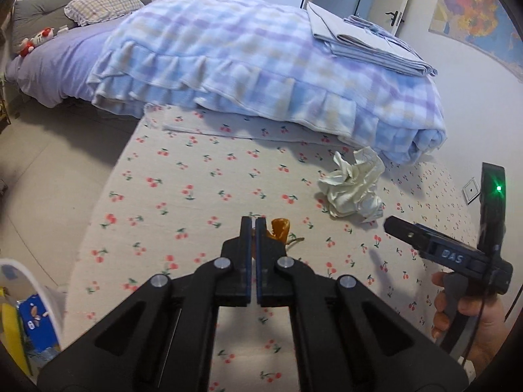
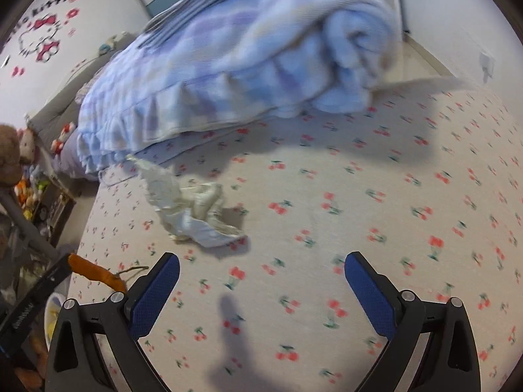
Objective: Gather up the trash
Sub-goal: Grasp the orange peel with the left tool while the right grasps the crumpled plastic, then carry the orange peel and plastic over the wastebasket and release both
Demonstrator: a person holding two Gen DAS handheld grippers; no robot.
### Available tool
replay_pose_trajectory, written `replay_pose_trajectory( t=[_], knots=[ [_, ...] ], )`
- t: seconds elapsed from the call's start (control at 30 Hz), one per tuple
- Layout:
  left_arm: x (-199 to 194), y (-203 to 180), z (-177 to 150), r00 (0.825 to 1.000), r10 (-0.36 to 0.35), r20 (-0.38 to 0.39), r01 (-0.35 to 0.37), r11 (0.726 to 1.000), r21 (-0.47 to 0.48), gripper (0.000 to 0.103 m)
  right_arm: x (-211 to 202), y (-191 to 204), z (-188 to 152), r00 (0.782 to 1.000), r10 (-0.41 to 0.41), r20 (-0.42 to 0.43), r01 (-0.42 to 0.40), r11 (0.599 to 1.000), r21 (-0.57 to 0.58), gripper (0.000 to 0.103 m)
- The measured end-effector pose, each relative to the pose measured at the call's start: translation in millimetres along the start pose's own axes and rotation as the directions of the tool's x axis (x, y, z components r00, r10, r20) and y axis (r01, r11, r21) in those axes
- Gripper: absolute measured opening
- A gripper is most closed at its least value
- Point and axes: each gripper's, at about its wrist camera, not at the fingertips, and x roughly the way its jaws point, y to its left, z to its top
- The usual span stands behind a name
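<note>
Now my left gripper (image 1: 254, 225) hovers low over the bed (image 1: 196, 176), its fingers (image 1: 245, 228) pressed together with only a thin slit between them. An orange scrap (image 1: 280, 228) with a thin brown stem pokes out just past and to the right of the fingertips; in the right wrist view the same orange scrap (image 2: 94, 272) runs from the tip of the left gripper down toward the sheet, so I appear to be pinching one end of it, though the contact itself is hidden behind the fingers.

My right gripper (image 2: 261, 271) is spread wide, blue pads (image 2: 153, 297) far apart, nothing between them, only cherry-print sheet below. From the left wrist view, my right hand (image 1: 470, 320) grips its handle at the right edge, a green light glowing on the device.

A crumpled wad of white paper (image 1: 354, 184) lies on the sheet, just in front of the rolled checked blanket (image 1: 261, 62) and well apart from the orange scrap. In the right view that paper (image 2: 193, 205) sits ahead and left of my open fingers. Folded linens (image 1: 362, 42) rest on top of the blanket. A container rim (image 1: 39, 294) shows at the lower left beside the bed.
</note>
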Motion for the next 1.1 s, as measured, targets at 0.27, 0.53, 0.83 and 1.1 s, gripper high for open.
replay_pose_trajectory(
  t=[0.27, 0.53, 0.83, 1.1],
  knots=[
    [-18.2, 18.4, -2.3, 1.000, 0.014, -0.002, -0.014, 1.000, -0.006, 0.002, 22.1, 30.6, 9.0, 0.998, 0.056, 0.005, -0.055, 0.996, -0.075, 0.042],
    [-50.7, 21.2, -2.8, 1.000, -0.006, 0.026, 0.007, 1.000, -0.003, 0.002, -1.3, 30.7, 1.8, 0.997, 0.075, 0.000, -0.074, 0.994, -0.076, 0.020],
    [-97.0, 27.5, -13.0, 0.998, -0.024, 0.059, 0.025, 0.999, -0.023, 0.002, -61.8, 44.6, -18.3, 0.996, 0.089, 0.003, -0.088, 0.989, -0.117, 0.019],
    [-141.7, 43.1, -28.4, 0.995, -0.010, 0.099, 0.013, 1.000, -0.028, 0.002, -107.1, 77.0, -46.4, 0.991, 0.132, -0.027, -0.135, 0.971, -0.196, 0.019]
  ],
)
